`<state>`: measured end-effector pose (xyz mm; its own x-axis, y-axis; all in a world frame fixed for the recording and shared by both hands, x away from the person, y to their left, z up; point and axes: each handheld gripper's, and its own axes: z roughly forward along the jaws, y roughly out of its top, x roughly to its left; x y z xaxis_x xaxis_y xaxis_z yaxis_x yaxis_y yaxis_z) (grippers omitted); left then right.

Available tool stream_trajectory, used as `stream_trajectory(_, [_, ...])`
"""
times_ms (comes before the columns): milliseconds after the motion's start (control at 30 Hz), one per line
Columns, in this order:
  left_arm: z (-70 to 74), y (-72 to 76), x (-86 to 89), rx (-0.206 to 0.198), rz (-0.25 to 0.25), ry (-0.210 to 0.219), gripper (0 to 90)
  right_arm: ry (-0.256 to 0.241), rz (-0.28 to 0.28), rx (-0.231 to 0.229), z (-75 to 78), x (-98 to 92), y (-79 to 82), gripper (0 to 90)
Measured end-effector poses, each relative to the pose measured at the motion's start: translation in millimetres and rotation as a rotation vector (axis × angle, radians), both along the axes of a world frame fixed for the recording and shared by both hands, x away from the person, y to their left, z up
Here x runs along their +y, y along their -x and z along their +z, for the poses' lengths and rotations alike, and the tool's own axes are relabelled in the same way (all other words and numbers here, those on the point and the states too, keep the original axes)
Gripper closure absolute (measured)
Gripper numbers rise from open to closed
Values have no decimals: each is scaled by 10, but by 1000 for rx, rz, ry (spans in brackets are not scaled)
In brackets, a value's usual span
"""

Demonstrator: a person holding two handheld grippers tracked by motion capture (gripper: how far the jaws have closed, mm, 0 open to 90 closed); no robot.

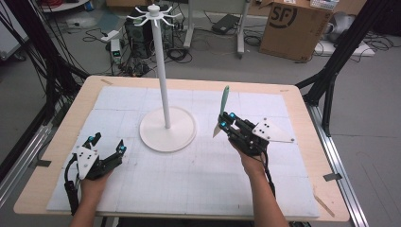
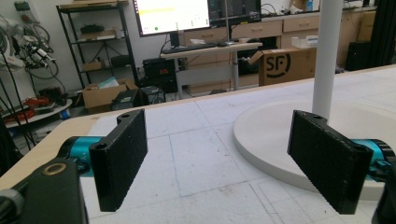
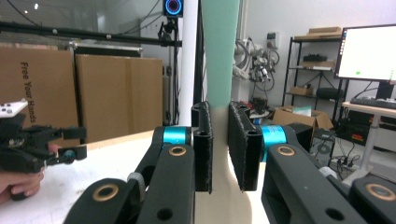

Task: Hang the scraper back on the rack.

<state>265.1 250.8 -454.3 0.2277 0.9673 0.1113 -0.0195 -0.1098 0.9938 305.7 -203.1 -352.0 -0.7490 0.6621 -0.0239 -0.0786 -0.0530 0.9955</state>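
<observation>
Two forearms are coming in from the bottom edge of the high view, each hand carrying one claw. On the person's right, the right claw is gripping a single slim utensil — mint green in its upper part, cream below — with both jaws pressed against its sides. Its long axis is standing nearly upright, leaning slightly, the green end pointing up and away from the worktop, the cream end pointing down beside the jaws. It is hanging in the air just right of the stand's base, not touching it.

In the right gripper view the utensil is running out of the top edge, so its upper end is being cut off there; whether it is a spoon, a spatula or something else is hard to make out.

The left claw is resting low over the white mat at the near left corner, its jaws standing wide apart with nothing between them. In the left gripper view the left claw is facing the round base of the one white stand — a tall pole crowned with a ring of short hooks. The base is lying near the right-hand jaw.
</observation>
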Motion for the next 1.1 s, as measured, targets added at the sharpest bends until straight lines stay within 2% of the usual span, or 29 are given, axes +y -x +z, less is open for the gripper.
stream_trajectory(267, [0,-1,0,0,-1,2,206,-12,15,4,83,75,-94,810])
stream_trajectory(400, [1,1,1,1,-2,-1,206,2,19,-6,146,140,-131,810])
stream_trajectory(500, [1,1,1,1,-1,-1,206,-12,23,-13,187,172,-155,810])
stream_trajectory(867, [1,0,0,1,-1,0,207,-39,14,-18,180,237,-238,810])
stream_trajectory(1100, [1,1,0,1,-2,-3,207,-37,35,-39,281,367,-258,810])
